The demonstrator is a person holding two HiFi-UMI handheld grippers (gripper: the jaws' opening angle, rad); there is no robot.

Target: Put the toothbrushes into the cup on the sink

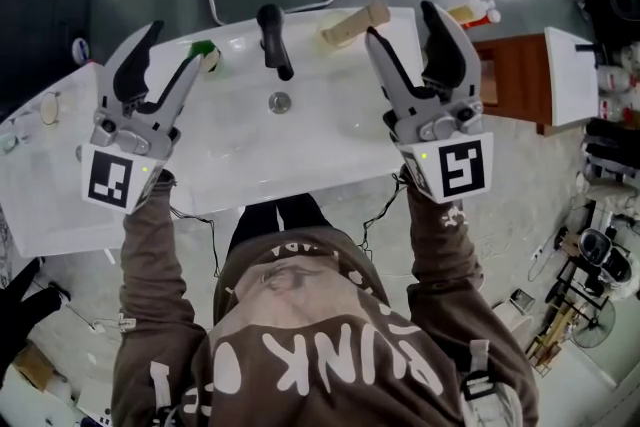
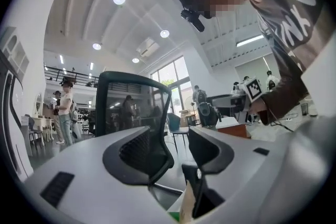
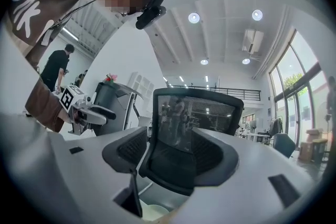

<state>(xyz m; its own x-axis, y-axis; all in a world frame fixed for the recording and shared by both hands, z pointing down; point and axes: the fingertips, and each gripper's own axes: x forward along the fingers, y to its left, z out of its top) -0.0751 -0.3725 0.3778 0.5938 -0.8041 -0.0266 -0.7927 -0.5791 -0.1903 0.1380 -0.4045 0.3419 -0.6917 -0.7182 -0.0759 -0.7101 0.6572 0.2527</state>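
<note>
Head view: the left tongs [image 1: 172, 45] and the right tongs [image 1: 400, 23] both stand open and empty over the white sink [image 1: 330, 155]. A green toothbrush [image 1: 203, 49] sits at the upper left, by the left tongs' jaw tip and left of the black tap [image 1: 274, 40].
Left gripper view: the jaws are apart, with the toothbrush [image 2: 187, 204] at bottom centre.
Right gripper view: the jaws are apart, with nothing between them.

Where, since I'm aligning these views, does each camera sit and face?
Head view: on the head, facing steeply down at the sink; shows left gripper, right gripper, sleeves.
Left gripper view: on that gripper, along open jaws toward the chair; torso shows.
Right gripper view: likewise toward the chair; torso shows.
Shared: the chair.
</note>
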